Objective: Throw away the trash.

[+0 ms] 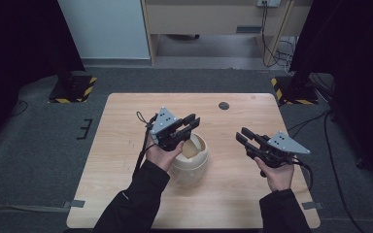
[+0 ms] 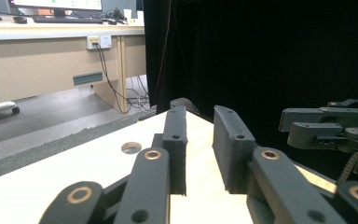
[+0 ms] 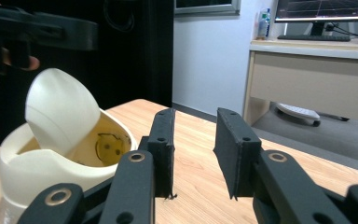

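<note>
Nearest the person, at about 6 o'clock on the wooden table (image 1: 126,194), a cream swing-lid bin (image 1: 190,167) stands with its flap tipped inward, and the left gripper (image 1: 190,124) hovers just above its far rim with jaws parted and nothing between them. Out at 3 o'clock from the bin, well apart from it, the right gripper (image 1: 245,138) hangs over bare wood, also parted and empty, pointing toward 10 o'clock. Farther off, near 12 o'clock, sits a round cable hole (image 1: 224,105); my guess is that a careless downward press on the flap could tip or skid the light bin, since nothing steadies it.
</note>
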Demonstrator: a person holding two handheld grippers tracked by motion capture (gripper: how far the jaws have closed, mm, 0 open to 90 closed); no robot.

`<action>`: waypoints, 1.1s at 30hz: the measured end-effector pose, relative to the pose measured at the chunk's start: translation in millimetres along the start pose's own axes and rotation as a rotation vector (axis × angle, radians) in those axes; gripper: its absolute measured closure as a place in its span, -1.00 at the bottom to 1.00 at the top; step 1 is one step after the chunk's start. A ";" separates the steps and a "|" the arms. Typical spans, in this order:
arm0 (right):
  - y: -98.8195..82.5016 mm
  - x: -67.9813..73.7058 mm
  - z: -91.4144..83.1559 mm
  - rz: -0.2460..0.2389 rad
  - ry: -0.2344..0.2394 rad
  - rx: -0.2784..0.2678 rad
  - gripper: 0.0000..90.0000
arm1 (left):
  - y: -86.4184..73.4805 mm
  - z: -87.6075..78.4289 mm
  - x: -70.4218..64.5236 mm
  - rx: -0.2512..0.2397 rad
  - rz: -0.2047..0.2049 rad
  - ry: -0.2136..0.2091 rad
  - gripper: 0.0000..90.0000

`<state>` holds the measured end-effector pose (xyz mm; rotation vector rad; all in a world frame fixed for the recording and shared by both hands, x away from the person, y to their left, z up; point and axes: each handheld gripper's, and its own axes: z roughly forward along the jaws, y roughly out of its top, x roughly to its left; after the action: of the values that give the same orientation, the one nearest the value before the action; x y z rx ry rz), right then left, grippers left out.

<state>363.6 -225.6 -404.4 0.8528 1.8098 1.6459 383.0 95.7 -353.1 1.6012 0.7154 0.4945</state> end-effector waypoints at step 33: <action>-66.0 -49.1 -3.7 0.144 -0.198 0.305 -0.52 | -155.6 -136.9 109.2 0.436 -0.088 0.264 -0.37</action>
<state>386.6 -268.6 -470.8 1.2585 1.9218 1.3299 342.2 278.5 -493.7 1.9168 1.1478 0.5143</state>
